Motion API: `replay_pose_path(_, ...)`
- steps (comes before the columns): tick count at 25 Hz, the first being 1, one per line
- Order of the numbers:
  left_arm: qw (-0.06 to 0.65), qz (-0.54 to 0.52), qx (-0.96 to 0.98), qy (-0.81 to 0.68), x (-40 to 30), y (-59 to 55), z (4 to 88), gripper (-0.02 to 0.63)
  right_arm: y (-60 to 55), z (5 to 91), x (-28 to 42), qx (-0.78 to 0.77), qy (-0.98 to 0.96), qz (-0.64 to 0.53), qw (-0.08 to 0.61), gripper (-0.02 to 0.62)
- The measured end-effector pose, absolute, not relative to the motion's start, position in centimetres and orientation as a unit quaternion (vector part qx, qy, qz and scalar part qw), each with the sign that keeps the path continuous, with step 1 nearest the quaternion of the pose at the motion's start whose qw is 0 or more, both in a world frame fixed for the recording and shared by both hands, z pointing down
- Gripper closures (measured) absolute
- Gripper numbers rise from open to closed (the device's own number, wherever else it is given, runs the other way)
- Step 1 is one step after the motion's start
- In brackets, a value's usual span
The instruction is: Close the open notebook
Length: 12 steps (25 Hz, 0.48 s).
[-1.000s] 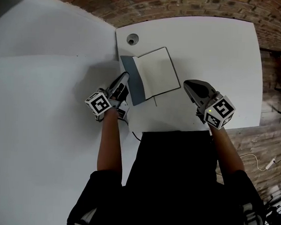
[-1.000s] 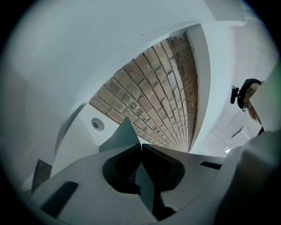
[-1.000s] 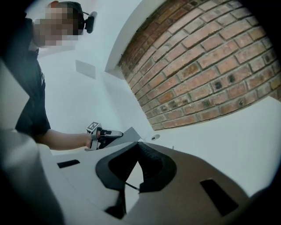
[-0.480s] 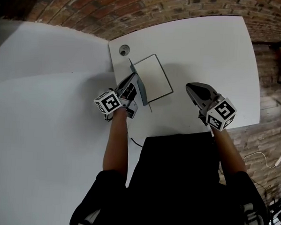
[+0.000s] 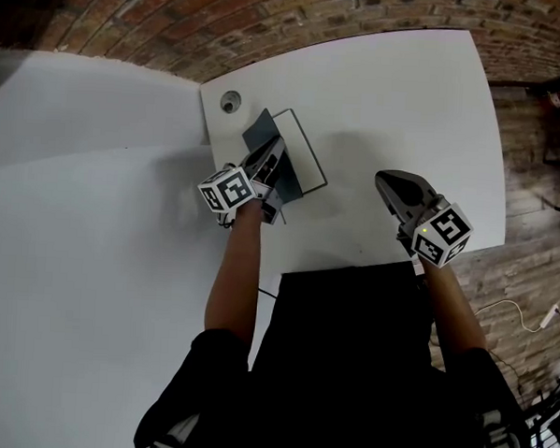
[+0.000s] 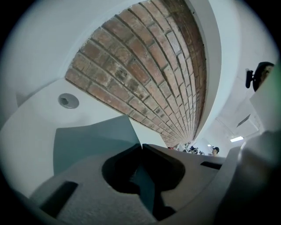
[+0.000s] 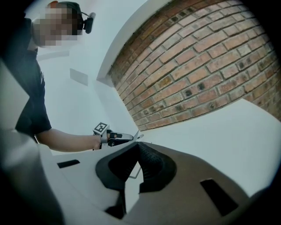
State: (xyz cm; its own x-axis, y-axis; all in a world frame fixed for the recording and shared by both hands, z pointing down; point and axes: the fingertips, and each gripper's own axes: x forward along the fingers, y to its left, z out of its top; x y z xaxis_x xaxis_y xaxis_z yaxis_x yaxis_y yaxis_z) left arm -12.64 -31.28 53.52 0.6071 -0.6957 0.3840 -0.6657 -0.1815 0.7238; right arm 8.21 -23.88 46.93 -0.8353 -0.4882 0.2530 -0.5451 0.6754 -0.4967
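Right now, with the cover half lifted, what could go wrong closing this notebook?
The left hand-held gripper pinches the raised cover near its edge; it could slip out and flop open again. The right hand-held gripper hangs clear of the notebook, so nothing pins it; it might slide on the table as the cover swings over.

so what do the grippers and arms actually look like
The left gripper and right gripper are grey moulded shells, dark inside the jaws, each carrying a white cube printed with black square markers. A small green light shows by the right one's cube. The person wears a black short-sleeved top, forearms bare.
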Motion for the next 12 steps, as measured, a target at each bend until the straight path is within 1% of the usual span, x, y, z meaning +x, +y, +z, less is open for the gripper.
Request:
replay_pose_path(4, 0.468, 0.009, 0.765, -0.443, -11.3, -31.8, 55.5, 0.58, -23.9, 47.0, 8.8, 0.286, -0.913, 0.287, 0.05, 0.592)
replay_pose_path(9, 0.459, 0.082, 0.76, -0.453, -10.3, -32.3, 57.9, 0.577, -23.8, 47.3, 9.2, 0.285, -0.913, 0.287, 0.056, 0.592)
replay_pose_path(12, 0.462, 0.107, 0.758, -0.448, -9.8, -32.3, 59.2, 0.577, -23.5, 47.6, 9.6, 0.286, -0.912, 0.289, 0.061, 0.592)
